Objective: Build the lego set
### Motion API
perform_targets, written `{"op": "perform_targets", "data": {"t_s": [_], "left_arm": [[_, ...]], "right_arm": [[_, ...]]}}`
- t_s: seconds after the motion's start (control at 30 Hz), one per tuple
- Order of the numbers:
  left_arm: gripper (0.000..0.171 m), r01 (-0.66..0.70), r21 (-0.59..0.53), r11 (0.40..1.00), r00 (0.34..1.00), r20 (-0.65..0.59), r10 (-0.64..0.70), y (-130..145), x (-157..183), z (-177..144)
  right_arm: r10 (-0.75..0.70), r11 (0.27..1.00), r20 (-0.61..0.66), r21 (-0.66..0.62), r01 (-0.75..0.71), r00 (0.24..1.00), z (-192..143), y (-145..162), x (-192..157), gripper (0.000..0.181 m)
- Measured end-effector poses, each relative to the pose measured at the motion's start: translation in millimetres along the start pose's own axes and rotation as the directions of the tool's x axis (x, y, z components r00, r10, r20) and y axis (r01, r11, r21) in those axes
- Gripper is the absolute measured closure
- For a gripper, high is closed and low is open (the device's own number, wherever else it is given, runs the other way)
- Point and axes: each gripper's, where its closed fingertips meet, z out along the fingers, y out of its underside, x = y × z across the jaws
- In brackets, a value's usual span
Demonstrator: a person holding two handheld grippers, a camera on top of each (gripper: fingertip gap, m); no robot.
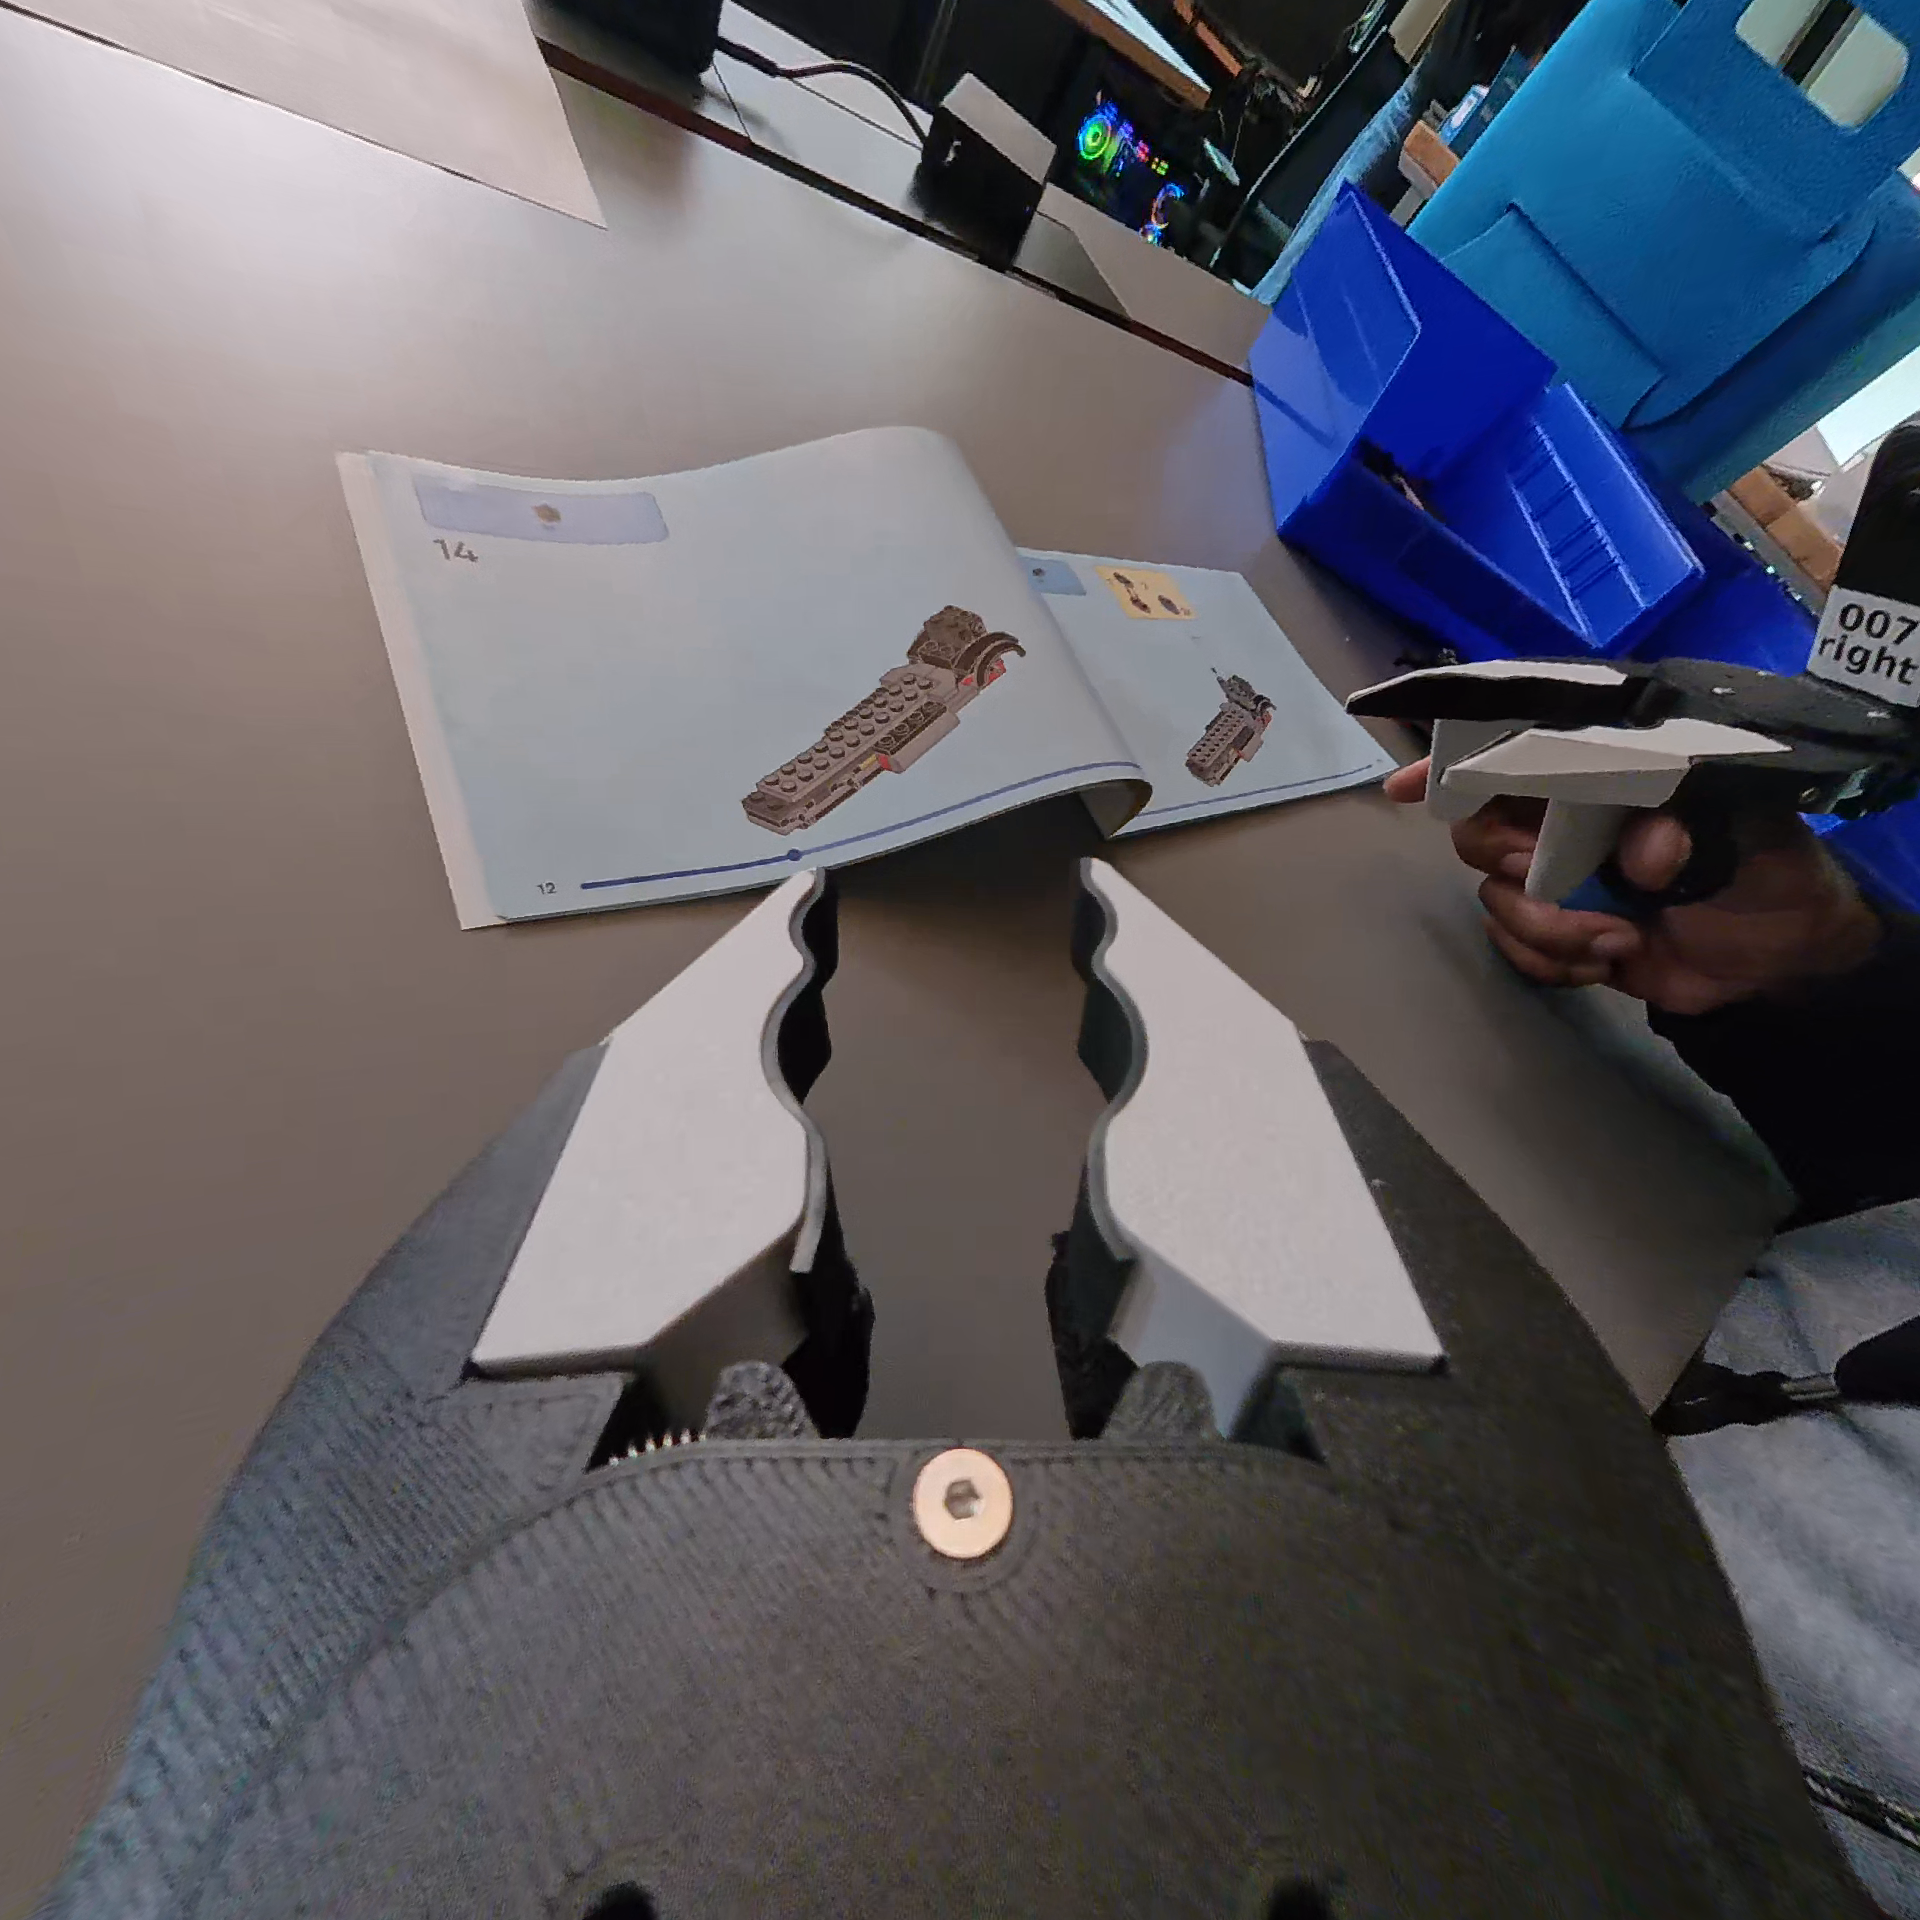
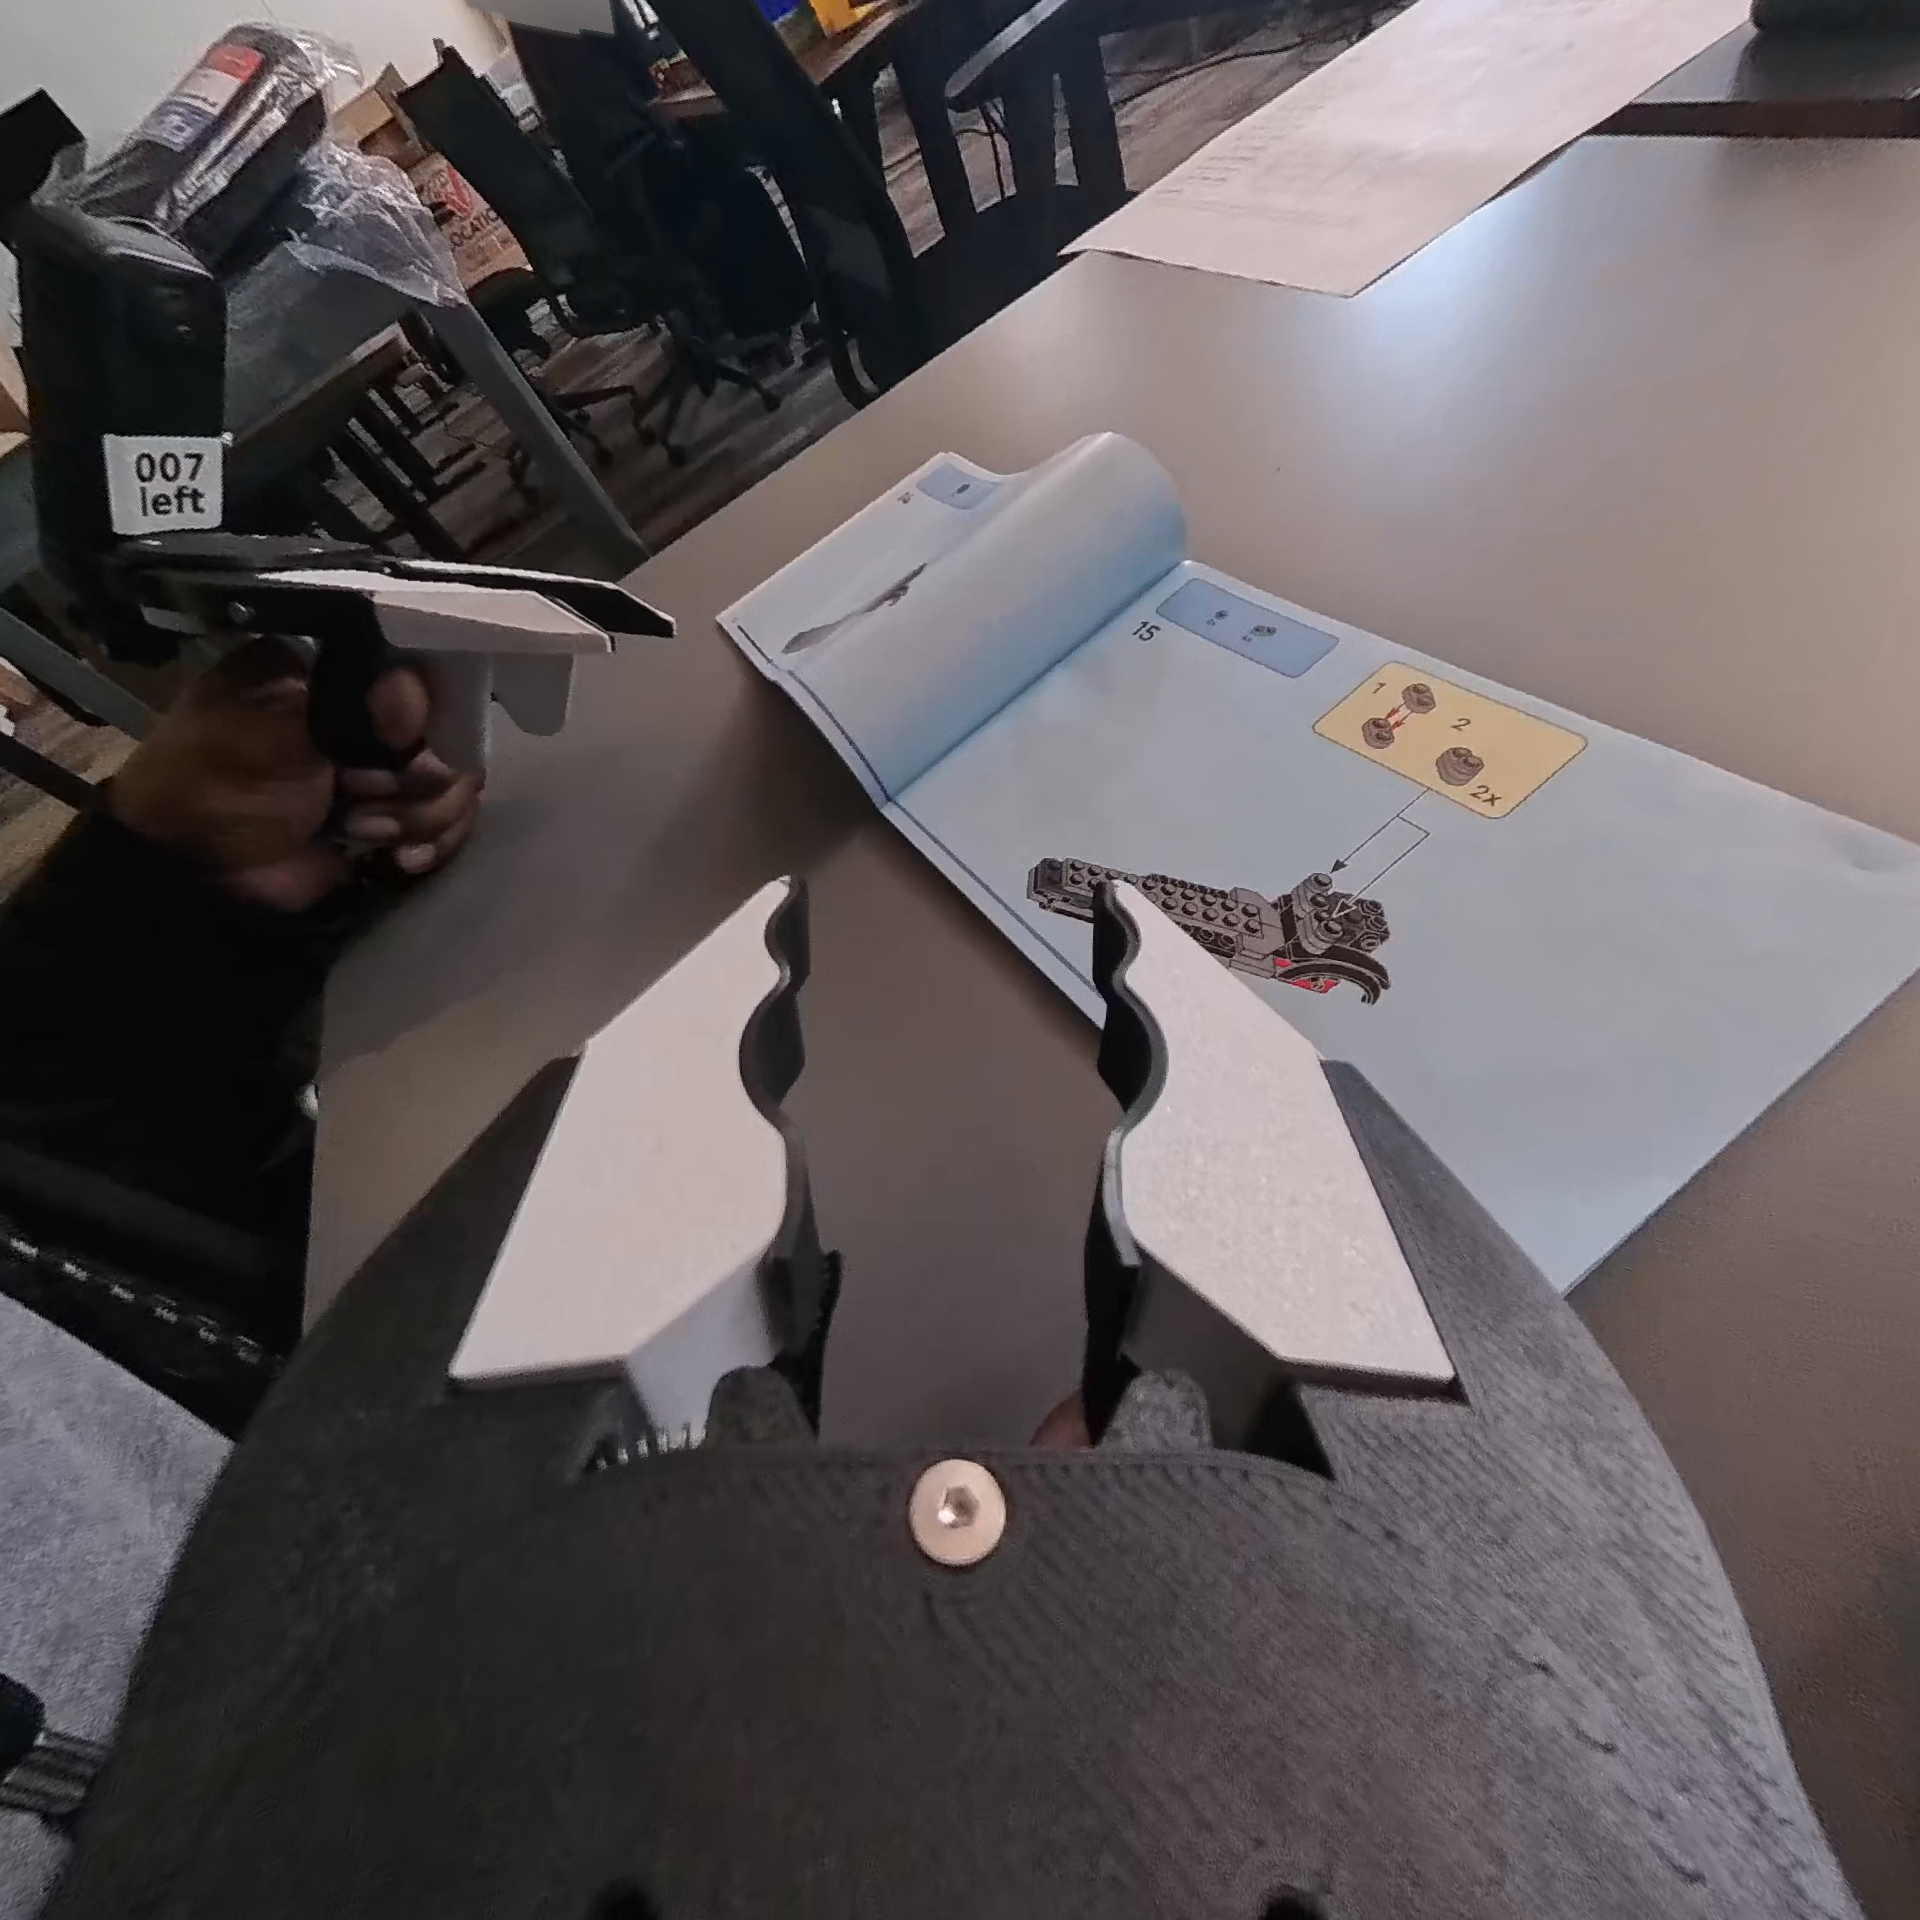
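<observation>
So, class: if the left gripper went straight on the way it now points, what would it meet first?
Probably the open instruction booklet: the left gripper, open and empty, aims across bare table at the booklet's near edge. Depth is uncertain.

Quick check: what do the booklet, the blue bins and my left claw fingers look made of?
Booklet: thin glossy paper, its pages curl. Blue bins: likely moulded plastic, shiny highlights. Left claw fingers: matte grey, probably printed plastic; the black body shows layer lines.

Far behind the grey table stood dark office chairs and wooden desks; a computer glowed.
</observation>
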Motion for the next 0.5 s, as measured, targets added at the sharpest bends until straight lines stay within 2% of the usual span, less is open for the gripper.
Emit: {"op": "perform_targets", "data": {"t_s": [0.5], "left_arm": [[0.128,0.009,-0.021,1.000,1.000,0.007,-0.009,3.3,-1.2,2.4]], "right_arm": [[0.026,1.000,0.014,0.002,-0.026,1.000,-0.3,0.1,0.7,0.124]]}}
